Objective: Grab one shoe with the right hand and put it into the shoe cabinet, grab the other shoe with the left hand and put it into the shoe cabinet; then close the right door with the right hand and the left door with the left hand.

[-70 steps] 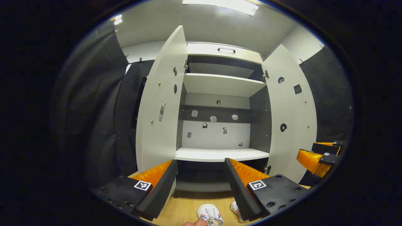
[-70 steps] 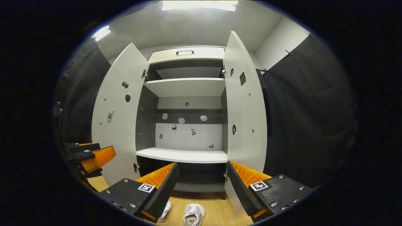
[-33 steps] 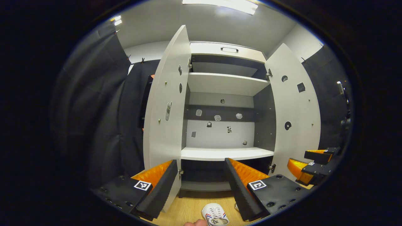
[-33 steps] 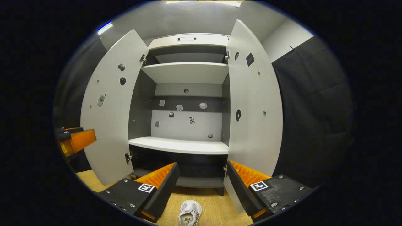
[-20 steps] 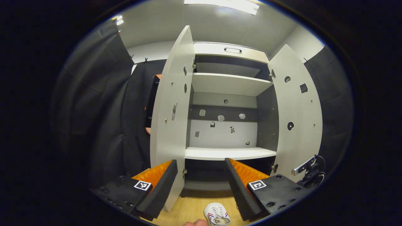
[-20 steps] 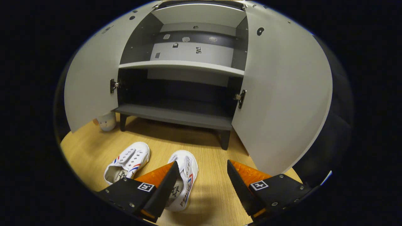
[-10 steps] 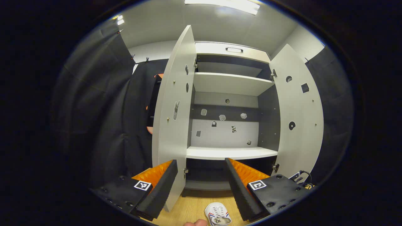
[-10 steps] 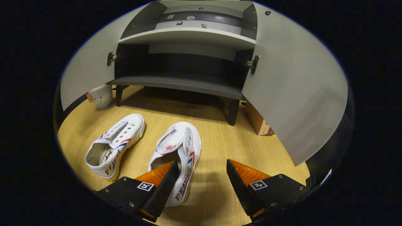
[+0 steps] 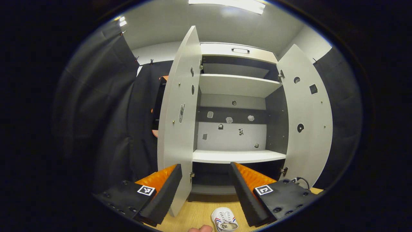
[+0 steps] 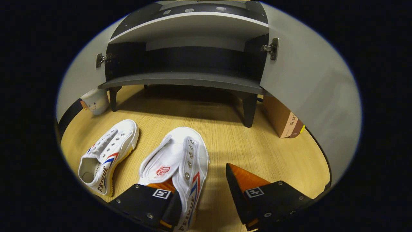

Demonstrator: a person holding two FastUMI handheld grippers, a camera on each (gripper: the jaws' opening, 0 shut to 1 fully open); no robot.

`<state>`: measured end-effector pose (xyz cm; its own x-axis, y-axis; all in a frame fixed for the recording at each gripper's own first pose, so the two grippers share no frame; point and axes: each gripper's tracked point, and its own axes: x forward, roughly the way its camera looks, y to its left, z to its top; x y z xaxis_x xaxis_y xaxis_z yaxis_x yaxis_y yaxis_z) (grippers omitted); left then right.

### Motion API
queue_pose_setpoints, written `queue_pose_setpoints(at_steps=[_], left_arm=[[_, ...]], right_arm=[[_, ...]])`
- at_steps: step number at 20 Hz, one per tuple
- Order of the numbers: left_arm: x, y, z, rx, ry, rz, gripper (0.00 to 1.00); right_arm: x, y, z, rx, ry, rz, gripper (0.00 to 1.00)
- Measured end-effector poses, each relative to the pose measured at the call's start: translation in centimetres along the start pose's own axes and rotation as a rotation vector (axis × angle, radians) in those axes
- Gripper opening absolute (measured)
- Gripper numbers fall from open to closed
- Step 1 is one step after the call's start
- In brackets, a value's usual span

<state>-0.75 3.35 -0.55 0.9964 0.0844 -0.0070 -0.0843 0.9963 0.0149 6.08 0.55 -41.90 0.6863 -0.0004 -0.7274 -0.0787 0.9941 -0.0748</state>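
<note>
Shoes sit on wooden floor (image 10: 244, 151) in front of shoe cabinet (image 10: 186, 80), both doors swung wide. Right tool (image 10: 201, 193) low over near shoe (image 10: 180, 164): fingers spread, one inside the shoe opening at 7 o'clock, other on bare floor at 5; not clamped. Other shoe (image 10: 107, 151) lies at 9. Left tool (image 9: 206, 185) held up facing shelves, spread, nothing in it.

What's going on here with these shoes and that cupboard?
A person is tidying shoes away with two hand-held grippers. The right gripper is low over the floor, open, with one finger inside the nearer white shoe and the other outside it. The other shoe lies beside it. The left gripper waits, open, facing the shoe cabinet, whose doors stand open.
</note>
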Motion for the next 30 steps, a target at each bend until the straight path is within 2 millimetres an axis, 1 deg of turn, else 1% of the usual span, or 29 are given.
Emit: queue_pose_setpoints(at_steps=[3,4,5,6,8,11,13,15,17,18,21,22,23,27,28,29,30], left_arm=[[0.0,0.2,-0.1,0.007,0.004,0.007,0.96],[0.0,0.3,-0.2,0.009,0.007,0.009,0.97],[-0.1,0.4,-0.1,0.009,0.007,0.011,0.96],[-0.1,0.4,-0.2,0.007,0.007,0.012,0.96],[-0.2,0.4,-0.3,0.002,0.01,0.013,0.96],[-0.3,0.5,-0.4,-0.006,0.015,0.011,0.96],[-0.4,0.5,-0.4,-0.008,0.015,0.008,0.96],[-0.2,0.6,-0.4,-0.007,0.012,0.006,0.96],[-0.1,0.7,-0.5,-0.013,0.011,0.005,0.96],[-0.1,0.7,-0.6,-0.017,0.012,0.003,0.96],[0.3,0.3,-1.1,-0.034,0.023,-0.013,0.96],[0.3,0.2,-1.2,-0.041,0.023,-0.019,0.97],[0.4,0.1,-1.2,-0.046,0.023,-0.025,0.96],[0.7,-0.5,-1.3,-0.054,0.016,-0.047,0.96],[0.8,-0.7,-1.4,-0.057,0.017,-0.054,0.96],[0.8,-0.9,-1.4,-0.059,0.018,-0.06,0.94],[0.8,-1.0,-1.4,-0.057,0.016,-0.062,0.96]], right_arm=[[0.0,-0.1,0.1,-0.038,-0.02,-0.032,0.46],[0.0,0.0,0.0,-0.044,-0.02,-0.046,0.3],[0.0,0.0,0.0,-0.048,-0.019,-0.061,0.17],[0.1,-0.1,-0.1,-0.055,-0.019,-0.072,0.08],[0.0,-0.1,0.0,-0.067,-0.019,-0.077,0.03],[-0.3,-0.1,-0.1,-0.043,-0.007,-0.071,0.02],[-1.0,-0.5,-0.1,-0.029,-0.008,-0.074,0.02],[-2.2,-0.9,0.6,-0.031,-0.039,-0.087,0.02],[-3.9,-1.2,2.2,-0.012,-0.092,-0.09,0.02],[-5.1,-1.3,2.9,0.006,-0.112,-0.085,0.02],[-8.9,-1.4,6.0,0.042,-0.198,-0.086,0.02],[-10.1,-1.7,7.4,0.043,-0.237,-0.099,0.02],[-11.9,-2.1,9.0,0.044,-0.275,-0.111,0.02],[-17.7,-2.4,16.8,0.089,-0.427,-0.1,0.02],[-18.9,-2.4,19.0,0.106,-0.462,-0.089,0.02],[-19.9,-2.3,21.1,0.116,-0.493,-0.078,0.02],[-20.7,-2.3,23.3,0.121,-0.523,-0.069,0.02]])
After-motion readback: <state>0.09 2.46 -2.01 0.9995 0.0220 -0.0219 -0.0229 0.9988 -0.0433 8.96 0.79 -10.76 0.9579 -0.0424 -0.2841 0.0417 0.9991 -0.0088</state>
